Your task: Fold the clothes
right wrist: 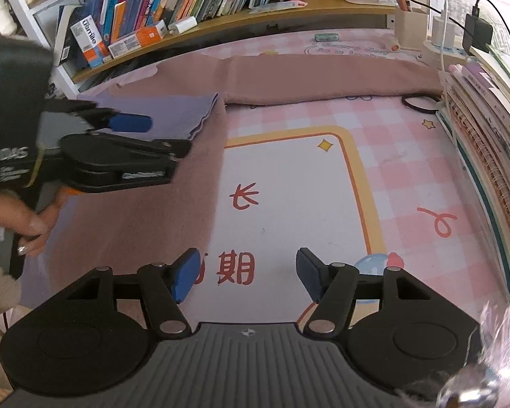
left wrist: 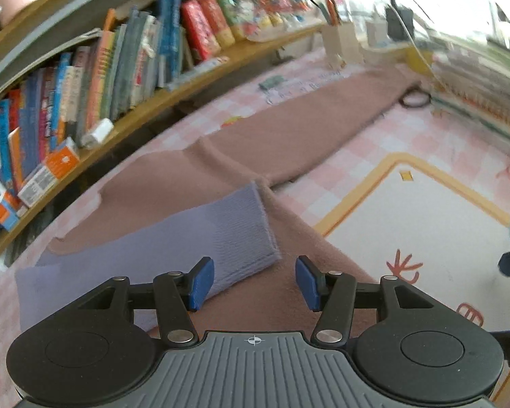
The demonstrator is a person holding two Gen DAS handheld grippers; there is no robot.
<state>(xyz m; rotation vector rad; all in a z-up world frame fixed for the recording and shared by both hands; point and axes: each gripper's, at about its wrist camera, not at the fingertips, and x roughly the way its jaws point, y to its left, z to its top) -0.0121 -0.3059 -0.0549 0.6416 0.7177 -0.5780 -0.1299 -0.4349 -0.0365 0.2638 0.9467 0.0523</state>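
Over the sweater point(left wrist: 289, 129), both my left gripper point(left wrist: 253, 280) and right gripper point(right wrist: 246, 273) hang apart, empty; I'd pinch the purple cuff point(left wrist: 244, 227) squarely.

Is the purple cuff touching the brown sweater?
Touching. In the left wrist view the purple cuff lies flat on the brown sweater, with no gap showing between them.
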